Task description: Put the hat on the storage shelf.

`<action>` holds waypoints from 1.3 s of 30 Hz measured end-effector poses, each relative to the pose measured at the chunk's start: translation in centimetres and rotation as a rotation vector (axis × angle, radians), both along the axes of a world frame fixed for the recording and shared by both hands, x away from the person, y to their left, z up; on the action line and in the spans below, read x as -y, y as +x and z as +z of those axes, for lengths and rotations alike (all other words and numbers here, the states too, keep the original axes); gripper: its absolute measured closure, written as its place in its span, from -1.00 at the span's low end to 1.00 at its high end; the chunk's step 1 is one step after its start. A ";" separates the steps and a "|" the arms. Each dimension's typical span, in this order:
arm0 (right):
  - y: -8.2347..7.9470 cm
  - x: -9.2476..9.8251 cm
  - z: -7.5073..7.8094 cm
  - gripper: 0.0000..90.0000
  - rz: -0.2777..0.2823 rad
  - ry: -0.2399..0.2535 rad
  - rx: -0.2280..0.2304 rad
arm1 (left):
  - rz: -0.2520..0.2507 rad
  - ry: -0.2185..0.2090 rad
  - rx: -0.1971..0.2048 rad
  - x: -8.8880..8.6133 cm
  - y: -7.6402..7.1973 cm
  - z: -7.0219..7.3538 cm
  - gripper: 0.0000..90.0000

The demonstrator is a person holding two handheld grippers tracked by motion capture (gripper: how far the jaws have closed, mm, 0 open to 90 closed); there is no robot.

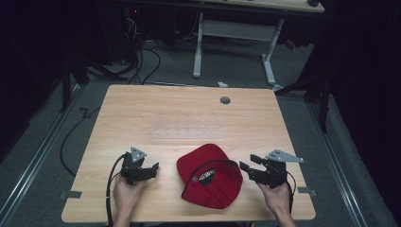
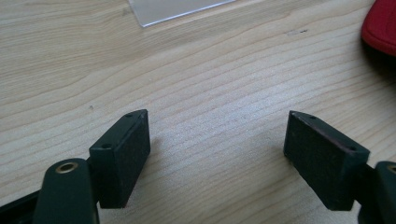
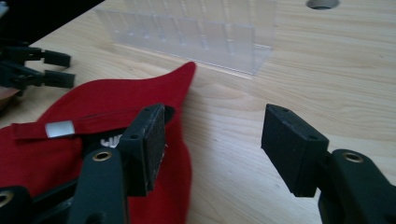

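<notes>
Clear plastic rack (image 3: 196,35) behind cap (image 3: 93,140)

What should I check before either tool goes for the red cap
1. Left tool open: ok.
2. Right tool open: ok.
3. Both tools holding nothing: ok.
4. Red cap lying between the tools on the table: ok.
5. Clear plastic tray apart from the cap: ok, it sits just beyond the brim.
6. Right tool lined up on the cap: not ok, one jaw is above its edge, the other above bare wood.
</notes>
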State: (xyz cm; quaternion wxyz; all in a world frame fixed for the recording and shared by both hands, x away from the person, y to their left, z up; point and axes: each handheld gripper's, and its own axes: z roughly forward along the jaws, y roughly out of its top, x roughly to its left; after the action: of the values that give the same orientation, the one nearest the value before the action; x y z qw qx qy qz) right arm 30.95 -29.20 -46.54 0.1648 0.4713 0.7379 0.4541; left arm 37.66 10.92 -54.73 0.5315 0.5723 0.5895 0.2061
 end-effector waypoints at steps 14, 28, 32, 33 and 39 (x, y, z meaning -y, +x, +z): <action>1.0 -3.3 -0.4 -0.16 0.104 -0.030 -0.032 | -0.001 0.001 0.000 0.0 0.0 0.0 -0.49; 3.3 -4.8 -2.5 -0.11 0.130 -0.048 -0.096 | 0.000 0.000 0.000 0.0 0.0 0.0 -0.49; 3.8 -5.1 -3.0 -0.04 0.133 -0.052 -0.116 | 0.000 0.001 0.000 0.0 0.0 0.0 -0.49; 3.9 -5.2 -3.2 -0.03 0.132 -0.053 -0.122 | 0.000 0.001 0.000 0.0 0.0 0.0 -0.49; 4.3 -5.3 -4.2 0.19 0.143 -0.059 -0.131 | 0.000 0.002 0.001 0.0 0.0 0.0 -0.49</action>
State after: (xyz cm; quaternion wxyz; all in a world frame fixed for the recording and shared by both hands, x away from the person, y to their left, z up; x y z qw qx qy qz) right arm 35.28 -23.90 -50.69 0.0973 0.4412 0.7917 0.4111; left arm 37.65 10.90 -54.74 0.5312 0.5726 0.5891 0.2071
